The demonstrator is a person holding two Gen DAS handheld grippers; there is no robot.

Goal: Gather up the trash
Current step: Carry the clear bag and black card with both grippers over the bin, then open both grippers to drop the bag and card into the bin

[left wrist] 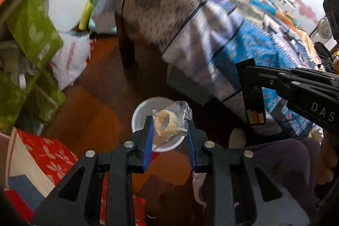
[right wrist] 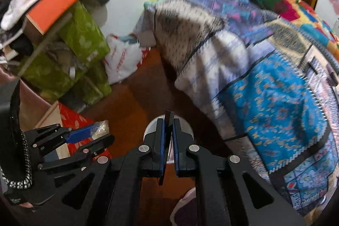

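L gripper (left wrist: 169,132): pads pinching clear wrapper (left wrist: 170,124) w/ yellowish tape ring inside, held over white bin (left wrist: 139,118) on brown floor (left wrist: 95,99). R gripper (right wrist: 169,130): pads pressed on thin black card (right wrist: 168,120), also above bin. Quilted bed (right wrist: 264,77) at right.

A patterned quilt (left wrist: 243,39) drapes the bed beside stacked green boxes (left wrist: 31,35) on the brown floor (left wrist: 101,86)

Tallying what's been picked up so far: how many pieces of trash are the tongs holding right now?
2. A clear plastic wrapper is in the left tongs, over the white bin; a thin dark flat card is in the right tongs. More may lie hidden elsewhere.
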